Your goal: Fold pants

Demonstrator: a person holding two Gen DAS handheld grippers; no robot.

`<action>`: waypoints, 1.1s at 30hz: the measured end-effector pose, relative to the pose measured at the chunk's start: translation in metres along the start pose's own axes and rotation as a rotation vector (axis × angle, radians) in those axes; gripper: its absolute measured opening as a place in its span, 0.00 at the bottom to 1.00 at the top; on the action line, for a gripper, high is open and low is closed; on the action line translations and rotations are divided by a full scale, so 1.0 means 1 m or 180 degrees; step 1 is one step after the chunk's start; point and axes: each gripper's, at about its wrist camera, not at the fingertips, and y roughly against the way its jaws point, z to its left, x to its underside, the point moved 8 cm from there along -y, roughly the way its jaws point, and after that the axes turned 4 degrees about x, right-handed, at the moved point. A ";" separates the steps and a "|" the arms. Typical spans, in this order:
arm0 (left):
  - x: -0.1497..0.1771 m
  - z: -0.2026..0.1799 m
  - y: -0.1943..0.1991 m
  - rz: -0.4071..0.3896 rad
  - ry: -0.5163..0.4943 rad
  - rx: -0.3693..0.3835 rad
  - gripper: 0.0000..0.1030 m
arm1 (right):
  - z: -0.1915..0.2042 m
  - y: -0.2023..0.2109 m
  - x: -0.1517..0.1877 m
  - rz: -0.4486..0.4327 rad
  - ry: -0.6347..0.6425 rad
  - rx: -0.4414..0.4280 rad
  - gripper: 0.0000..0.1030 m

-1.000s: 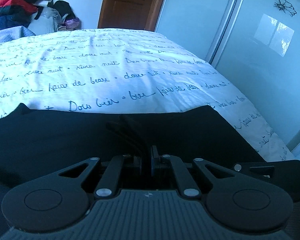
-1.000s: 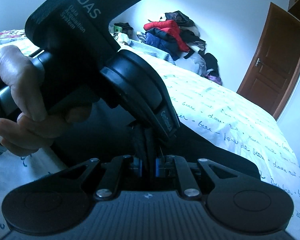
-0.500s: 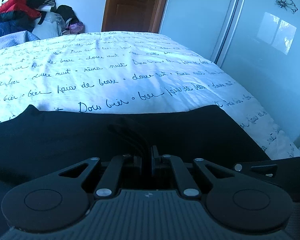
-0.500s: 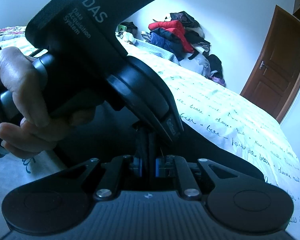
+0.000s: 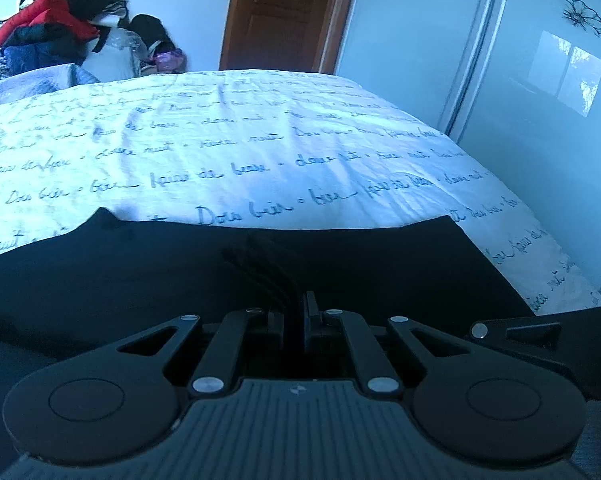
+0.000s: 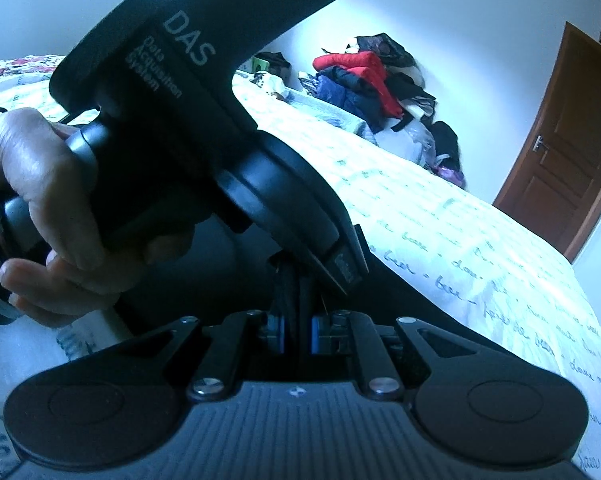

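Your left gripper point(image 5: 296, 312) and right gripper point(image 6: 298, 320) each pinch a bunched fold of the black fabric pants point(image 5: 380, 264) (spread on the script-printed white bedspread point(image 5: 260, 148)), extending toward twelve o'clock.

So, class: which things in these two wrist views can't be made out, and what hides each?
- Near part of the black pants: left wrist view, covered by the left gripper body.
- Pants fold: right wrist view, blocked by the left gripper's housing and hand.
- Clothes pile: separate items too small to tell.
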 end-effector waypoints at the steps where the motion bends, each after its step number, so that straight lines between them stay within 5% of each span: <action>1: 0.001 0.003 0.001 0.0000 0.0019 -0.0014 0.13 | 0.002 0.000 0.000 -0.0007 0.0019 -0.0013 0.12; 33: 0.012 0.035 0.008 0.0013 0.0137 -0.0128 0.14 | -0.004 -0.018 -0.007 0.0081 0.0133 -0.0173 0.12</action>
